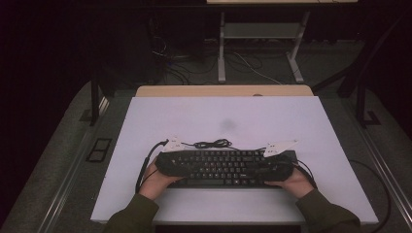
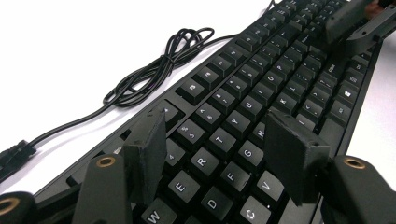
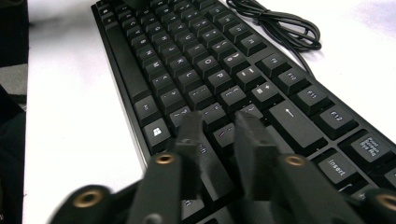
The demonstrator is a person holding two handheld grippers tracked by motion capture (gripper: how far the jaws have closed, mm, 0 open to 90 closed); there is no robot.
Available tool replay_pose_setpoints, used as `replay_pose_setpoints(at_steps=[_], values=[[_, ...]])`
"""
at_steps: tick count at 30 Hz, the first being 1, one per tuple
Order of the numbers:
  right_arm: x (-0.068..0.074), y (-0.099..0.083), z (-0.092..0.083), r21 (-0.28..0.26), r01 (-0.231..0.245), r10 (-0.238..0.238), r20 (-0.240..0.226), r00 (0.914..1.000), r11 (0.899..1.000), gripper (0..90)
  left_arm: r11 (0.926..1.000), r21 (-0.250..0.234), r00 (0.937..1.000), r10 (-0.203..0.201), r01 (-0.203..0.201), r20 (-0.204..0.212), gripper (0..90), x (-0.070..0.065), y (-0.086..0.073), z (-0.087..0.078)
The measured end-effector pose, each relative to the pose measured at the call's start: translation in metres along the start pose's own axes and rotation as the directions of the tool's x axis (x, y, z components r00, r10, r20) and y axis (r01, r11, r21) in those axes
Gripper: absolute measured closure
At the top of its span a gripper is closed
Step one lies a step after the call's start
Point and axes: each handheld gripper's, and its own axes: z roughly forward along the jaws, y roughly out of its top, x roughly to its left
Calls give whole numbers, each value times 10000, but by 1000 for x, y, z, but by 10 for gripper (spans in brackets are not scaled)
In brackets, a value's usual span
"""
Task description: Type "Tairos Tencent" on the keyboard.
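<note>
Clearly stiff, fairly heavy: keyboard [image 1: 226,167] lies low-centre of the high view. Left gripper [image 2: 224,140] and right gripper [image 3: 219,135] hover jaws apart, holding nothing. Take both short ends; keycaps pop off, cord [image 1: 212,143] snags.

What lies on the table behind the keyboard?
Behind the keyboard lies its coiled black cable on the white table. Where the cable joins the keyboard is hidden by the keyboard's back edge.
</note>
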Motion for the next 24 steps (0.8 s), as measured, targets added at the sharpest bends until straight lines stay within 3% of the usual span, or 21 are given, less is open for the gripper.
replay_pose_setpoints(at_steps=[11, 19, 24], values=[[-4, 1, 2, -429, -396, 391, -112, 9992, 9983, 415, 10000, -34, 9998, 23, -24, -203, 385, 2, -5, -5], [-4, 4, 5, -518, -369, 365, -83, 9993, 9980, 384, 9999, -88, 9990, -115, 112, -437, 408, 4, -10, -10], [-4, 6, 7, -521, -294, 288, -133, 9995, 9982, 381, 9996, -120, 9984, -250, 244, -501, 466, 6, -13, -12]])
